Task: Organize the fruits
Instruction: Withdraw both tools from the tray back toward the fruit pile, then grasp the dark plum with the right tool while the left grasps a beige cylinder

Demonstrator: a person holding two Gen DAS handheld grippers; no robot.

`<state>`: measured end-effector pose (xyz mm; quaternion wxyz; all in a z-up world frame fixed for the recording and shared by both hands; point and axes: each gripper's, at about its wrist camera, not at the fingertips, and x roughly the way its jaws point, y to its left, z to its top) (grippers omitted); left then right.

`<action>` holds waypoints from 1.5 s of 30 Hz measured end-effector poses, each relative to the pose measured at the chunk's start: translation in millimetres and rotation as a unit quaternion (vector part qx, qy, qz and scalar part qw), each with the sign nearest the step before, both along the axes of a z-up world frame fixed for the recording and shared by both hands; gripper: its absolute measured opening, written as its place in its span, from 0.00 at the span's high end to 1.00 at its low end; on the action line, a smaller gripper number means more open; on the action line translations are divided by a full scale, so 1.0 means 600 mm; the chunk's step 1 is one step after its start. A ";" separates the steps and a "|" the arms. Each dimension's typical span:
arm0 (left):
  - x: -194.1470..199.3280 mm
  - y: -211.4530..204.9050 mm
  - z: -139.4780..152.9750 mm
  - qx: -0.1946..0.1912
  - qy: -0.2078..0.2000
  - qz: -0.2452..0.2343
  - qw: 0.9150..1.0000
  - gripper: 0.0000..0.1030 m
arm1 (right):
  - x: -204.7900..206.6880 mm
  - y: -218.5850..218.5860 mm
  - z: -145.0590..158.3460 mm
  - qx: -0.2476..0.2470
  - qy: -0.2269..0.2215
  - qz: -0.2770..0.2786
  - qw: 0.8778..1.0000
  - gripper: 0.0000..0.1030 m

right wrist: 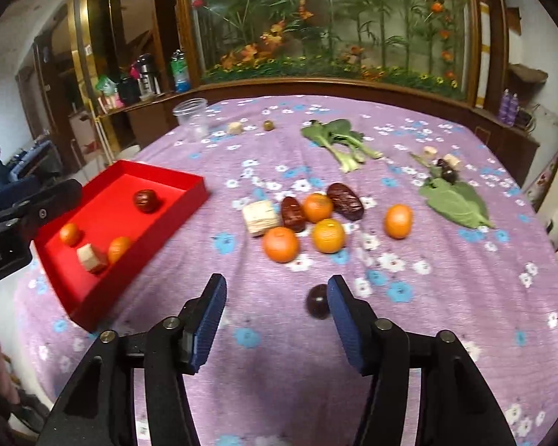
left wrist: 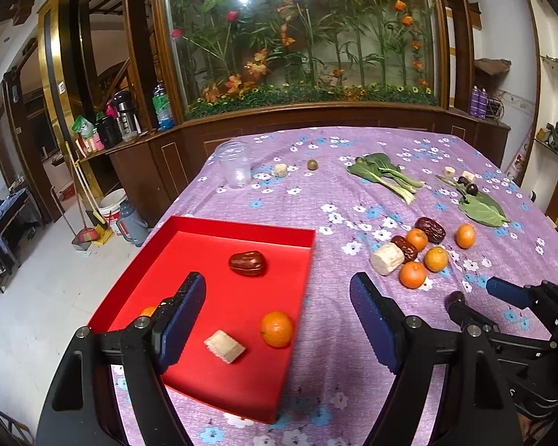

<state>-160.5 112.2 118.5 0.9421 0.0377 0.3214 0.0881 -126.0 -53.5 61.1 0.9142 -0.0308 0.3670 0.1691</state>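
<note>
Gaping wide over the purple flowered tablecloth (right wrist: pixel 242 390), the right gripper (right wrist: pixel 277 297) holds nothing; a dark plum (right wrist: pixel 317 301) lies on the cloth touching or just beside the inner face of its right finger, so I judge this to be the next fruit lined up for a grasp. Beyond the fingertips sits the unsorted cluster: four mandarins (right wrist: pixel 281 244), two wrinkled red dates (right wrist: pixel 345 201) and a pale cut chunk (right wrist: pixel 261 217), packed close together, one mandarin a little apart to the right. Farther back lie leafy greens (right wrist: pixel 338 137), more dark fruit on a leaf (right wrist: pixel 448 173), a small green fruit (right wrist: pixel 268 125), and a clear jar (right wrist: pixel 191 113). The left gripper (left wrist: pixel 279 301) is likewise spread open and empty, hovering at the near right edge of the red tray (left wrist: pixel 242 225), its left finger over the tray floor. Inside the tray rest one red date (left wrist: pixel 247 263), two mandarins (left wrist: pixel 277 329), one of them half hidden behind the finger in this view, and a pale chunk (left wrist: pixel 224 346). By that count the sorting looks under halfway: a few pieces are in, most fruit remains on the cloth.
</note>
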 end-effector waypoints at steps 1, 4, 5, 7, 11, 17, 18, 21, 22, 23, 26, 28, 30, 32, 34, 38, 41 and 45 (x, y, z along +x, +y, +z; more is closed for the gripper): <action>0.003 -0.004 -0.003 0.002 0.002 -0.002 1.000 0.23 | 0.001 -0.002 0.000 -0.002 -0.001 -0.001 1.000 0.40; 0.012 -0.017 -0.009 0.008 0.009 -0.008 1.000 0.23 | 0.005 -0.008 -0.005 -0.010 0.000 -0.006 1.000 0.39; 0.015 -0.020 -0.012 0.009 0.012 -0.010 1.000 0.23 | 0.006 -0.011 -0.007 -0.012 0.002 -0.007 1.000 0.39; 0.022 -0.028 -0.019 0.014 0.019 -0.013 1.000 0.23 | 0.009 -0.017 -0.012 -0.011 0.007 -0.008 1.000 0.39; 0.039 -0.044 -0.035 0.026 0.036 -0.019 0.999 0.23 | 0.016 -0.034 -0.018 -0.012 0.015 -0.017 1.000 0.39; 0.059 -0.061 -0.062 0.040 0.063 -0.025 0.997 0.23 | 0.037 -0.082 -0.031 -0.001 0.036 -0.044 0.998 0.39; 0.062 -0.062 -0.065 0.041 0.066 -0.026 0.997 0.23 | 0.040 -0.093 -0.032 0.001 0.039 -0.049 0.998 0.39; 0.072 -0.065 -0.076 0.038 0.076 -0.031 0.996 0.23 | 0.048 -0.115 -0.034 0.010 0.047 -0.058 0.997 0.39; 0.075 -0.063 -0.078 0.033 0.079 -0.033 0.996 0.23 | 0.051 -0.120 -0.034 0.012 0.050 -0.060 0.997 0.39; 0.078 -0.061 -0.080 0.026 0.082 -0.034 0.996 0.23 | 0.053 -0.127 -0.035 0.016 0.053 -0.061 0.997 0.39; 0.088 -0.049 -0.089 -0.008 0.093 -0.037 0.995 0.23 | 0.059 -0.144 -0.039 0.024 0.061 -0.060 0.996 0.39; 0.093 -0.046 -0.097 -0.035 0.099 -0.048 0.993 0.23 | 0.063 -0.153 -0.041 0.032 0.068 -0.056 0.996 0.39; 0.100 -0.048 -0.107 -0.065 0.108 -0.067 0.990 0.23 | 0.065 -0.154 -0.043 0.041 0.073 -0.047 0.995 0.39; 0.109 -0.054 -0.116 -0.086 0.116 -0.083 0.986 0.23 | 0.067 -0.146 -0.045 0.054 0.081 -0.026 0.995 0.39; 0.121 -0.062 -0.123 -0.105 0.120 -0.098 0.982 0.23 | 0.068 -0.129 -0.049 0.068 0.091 0.002 0.994 0.39; 0.151 -0.073 -0.132 -0.136 0.125 -0.117 0.976 0.23 | 0.072 -0.089 -0.057 0.058 0.096 0.035 0.993 0.39; 0.179 -0.076 -0.140 -0.158 0.128 -0.121 0.972 0.24 | 0.078 -0.069 -0.063 0.048 0.099 0.046 0.993 0.43; 0.212 -0.081 -0.144 -0.150 0.118 -0.120 0.974 0.24 | 0.090 -0.061 -0.072 0.045 0.110 0.049 0.992 0.50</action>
